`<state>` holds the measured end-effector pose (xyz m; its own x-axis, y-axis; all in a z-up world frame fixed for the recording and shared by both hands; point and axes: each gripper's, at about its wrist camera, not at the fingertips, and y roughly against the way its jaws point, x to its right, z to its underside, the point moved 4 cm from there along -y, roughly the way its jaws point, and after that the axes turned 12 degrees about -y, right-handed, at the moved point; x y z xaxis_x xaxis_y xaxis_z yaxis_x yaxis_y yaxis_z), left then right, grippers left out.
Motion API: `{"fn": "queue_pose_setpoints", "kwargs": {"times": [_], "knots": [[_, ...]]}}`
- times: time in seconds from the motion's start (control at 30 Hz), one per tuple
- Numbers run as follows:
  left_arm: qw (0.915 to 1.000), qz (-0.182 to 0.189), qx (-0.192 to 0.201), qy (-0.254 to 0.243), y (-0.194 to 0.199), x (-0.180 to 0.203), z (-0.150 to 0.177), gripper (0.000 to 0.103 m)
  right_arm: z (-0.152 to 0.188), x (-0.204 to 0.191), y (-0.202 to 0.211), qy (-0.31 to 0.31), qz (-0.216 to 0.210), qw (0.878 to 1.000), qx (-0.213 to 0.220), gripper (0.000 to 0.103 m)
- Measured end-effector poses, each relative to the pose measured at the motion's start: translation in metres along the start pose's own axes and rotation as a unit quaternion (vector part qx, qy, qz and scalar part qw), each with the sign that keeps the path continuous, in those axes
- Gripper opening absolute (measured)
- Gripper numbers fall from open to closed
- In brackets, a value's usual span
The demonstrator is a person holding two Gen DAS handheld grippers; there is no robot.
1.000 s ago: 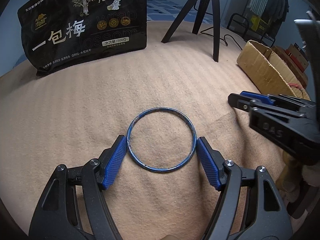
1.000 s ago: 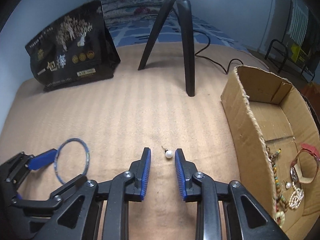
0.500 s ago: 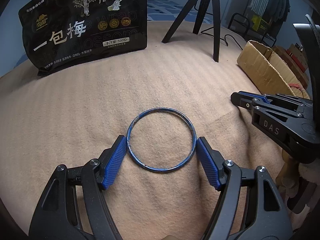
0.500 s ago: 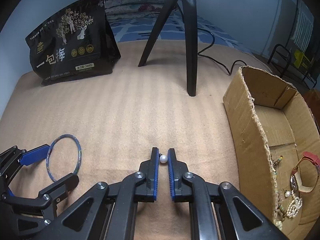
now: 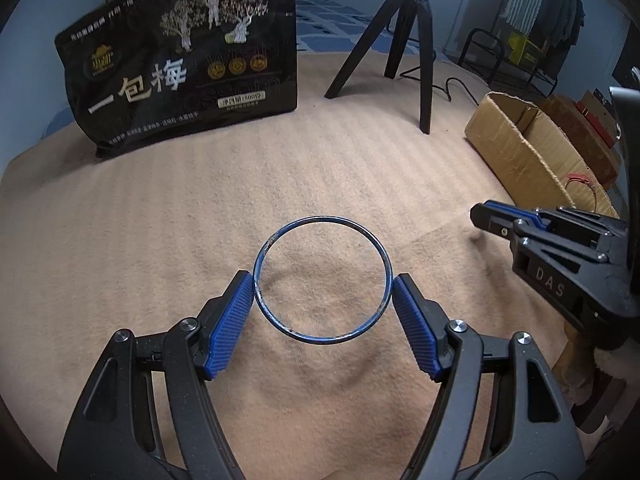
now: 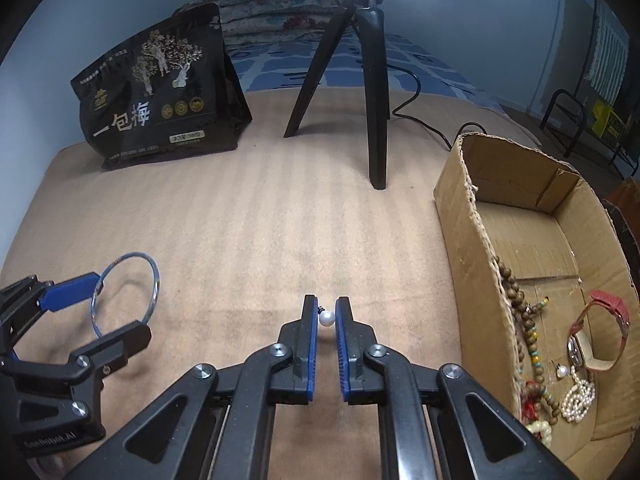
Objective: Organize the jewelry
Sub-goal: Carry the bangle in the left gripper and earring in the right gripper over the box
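A tan blanket [image 6: 280, 220] covers the surface. A black snack bag [image 6: 160, 92] stands upright at 11 o'clock; a black tripod [image 6: 360, 80] stands at 12 o'clock, its cable [image 6: 420, 120] trailing toward 1 o'clock. A metal rack [image 5: 500, 56] occupies 2 o'clock.

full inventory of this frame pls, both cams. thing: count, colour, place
bangle: 1, blue, held between left jaws just above the blanket
pearl earring: 1, white, pinched between right jaws
cardboard box: 1, brown, on the right, open top
watch: 1, red strap, in box
bead strings: several, brown and mixed, in box along its left wall
pearl bracelet: 1, white, in box
snack bag: 1, black, far left, upright
tripod: 1, black, far centre
blanket: 1, tan
left gripper: 1, black, blue pads
right gripper: 1, black, blue pads
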<state>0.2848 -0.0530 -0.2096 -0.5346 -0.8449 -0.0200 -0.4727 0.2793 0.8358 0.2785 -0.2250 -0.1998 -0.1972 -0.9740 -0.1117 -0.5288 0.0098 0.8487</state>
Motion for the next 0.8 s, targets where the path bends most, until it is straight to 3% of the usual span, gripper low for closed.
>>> {"fn": "queue_pose_setpoints", "kwargs": {"times": [0.43, 0.8], "knots": [[0.9994, -0.015, 0.027, -0.016, 0.051, 0.022, -0.024, 0.073, 0.007, -0.005, 0.053, 0.011, -0.038, 0.999, 0.017, 0.006], [0.9986, -0.006, 0.047, -0.021, 0.087, 0.058, -0.041, 0.073, 0.014, 0.013, 0.1, 0.021, -0.055, 0.998, 0.036, 0.006]]}}
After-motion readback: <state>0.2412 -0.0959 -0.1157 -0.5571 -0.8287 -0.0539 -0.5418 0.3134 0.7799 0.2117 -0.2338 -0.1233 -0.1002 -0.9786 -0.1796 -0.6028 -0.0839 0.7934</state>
